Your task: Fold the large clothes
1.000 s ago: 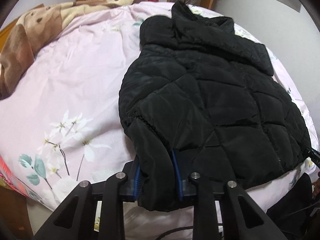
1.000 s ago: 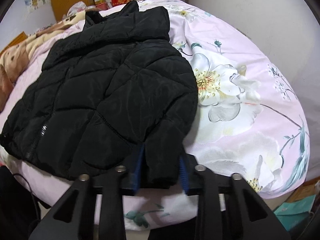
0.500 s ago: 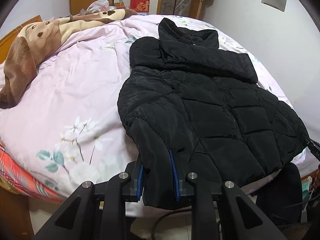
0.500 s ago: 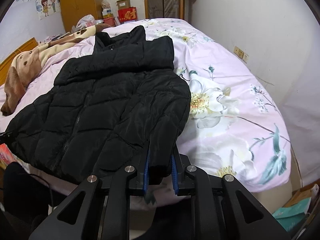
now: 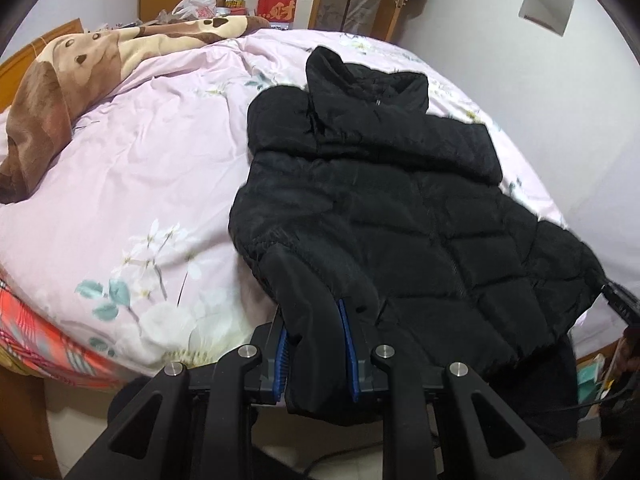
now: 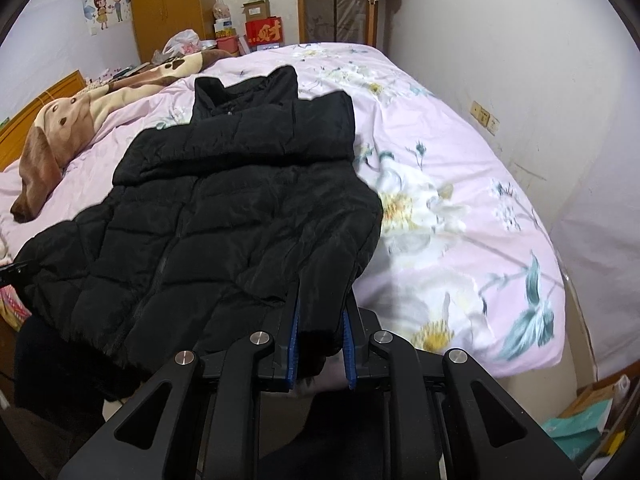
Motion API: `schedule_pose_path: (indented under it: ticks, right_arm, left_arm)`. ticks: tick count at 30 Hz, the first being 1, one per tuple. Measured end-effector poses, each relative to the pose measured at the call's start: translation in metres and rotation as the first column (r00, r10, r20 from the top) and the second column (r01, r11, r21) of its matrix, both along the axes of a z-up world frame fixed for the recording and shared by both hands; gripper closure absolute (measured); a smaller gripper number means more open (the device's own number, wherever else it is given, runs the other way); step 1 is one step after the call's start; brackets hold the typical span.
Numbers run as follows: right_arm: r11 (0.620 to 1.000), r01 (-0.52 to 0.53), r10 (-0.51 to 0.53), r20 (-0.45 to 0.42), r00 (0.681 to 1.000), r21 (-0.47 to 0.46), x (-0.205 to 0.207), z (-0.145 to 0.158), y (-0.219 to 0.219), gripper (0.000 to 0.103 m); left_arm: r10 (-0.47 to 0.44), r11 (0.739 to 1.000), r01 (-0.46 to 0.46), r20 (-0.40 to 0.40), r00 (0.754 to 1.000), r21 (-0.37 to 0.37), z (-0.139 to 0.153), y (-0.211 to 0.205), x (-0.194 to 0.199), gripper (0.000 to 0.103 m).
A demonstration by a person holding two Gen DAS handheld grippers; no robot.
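Observation:
A black quilted puffer jacket (image 5: 400, 216) lies front-up on a pink floral bed (image 5: 140, 184), collar toward the far end, hem hanging over the near edge. My left gripper (image 5: 314, 344) is shut on the jacket's left hem corner. My right gripper (image 6: 320, 344) is shut on the right hem corner of the jacket (image 6: 240, 216). Both held corners are raised a little off the bed's near edge. The right gripper's tip shows at the far right of the left wrist view (image 5: 620, 304).
A brown dog-print blanket (image 5: 80, 76) lies bunched along the bed's far left. A wall (image 6: 540, 80) runs close along the bed's right side. Boxes and bags (image 6: 260, 32) stand beyond the head of the bed (image 6: 460, 200). A wooden bed frame edges the left.
Both grippers have pulled back and up from the bed with the hem corners in them. The jacket has slid toward the near edge and more of the room shows.

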State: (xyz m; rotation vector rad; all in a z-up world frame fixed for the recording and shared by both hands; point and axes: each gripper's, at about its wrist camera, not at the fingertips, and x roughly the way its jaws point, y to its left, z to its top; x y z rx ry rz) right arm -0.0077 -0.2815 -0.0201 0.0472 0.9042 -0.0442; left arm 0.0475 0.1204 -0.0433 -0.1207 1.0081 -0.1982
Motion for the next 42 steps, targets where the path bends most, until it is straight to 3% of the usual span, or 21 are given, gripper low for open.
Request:
schedule_pose_path:
  ticks: [11,23,31,42]
  right_arm:
    - [1.0,-0.005,0.005,0.045,0.999,-0.01,0.076,0.042,0.004,0.086]
    - [1.0,0.016,-0.016,0.005,1.0,0.007,0.183,0.06,0.003,0.085]
    - [1.0,0.024,-0.024,-0.072,0.997,-0.002,0.273,0.055,-0.004,0.085]
    - [0.994,0.11,-0.104,-0.222,0.969,0.015,0.375,0.019,-0.019,0.082]
  left_arm:
    - [0.042,0.998,-0.04,0.034,0.999,-0.047,0.045,-0.005,0.09,0.08]
    - [0.109,0.992,-0.109,-0.004,0.994,-0.067,0.057,-0.003,0.21,0.08]
    - [0.129,0.991,-0.13,-0.036,0.991,-0.039,0.045,0.0,0.295,0.078]
    - [0.185,0.981,-0.191,-0.174,0.967,-0.022,-0.004,0.007,0.388,0.075]
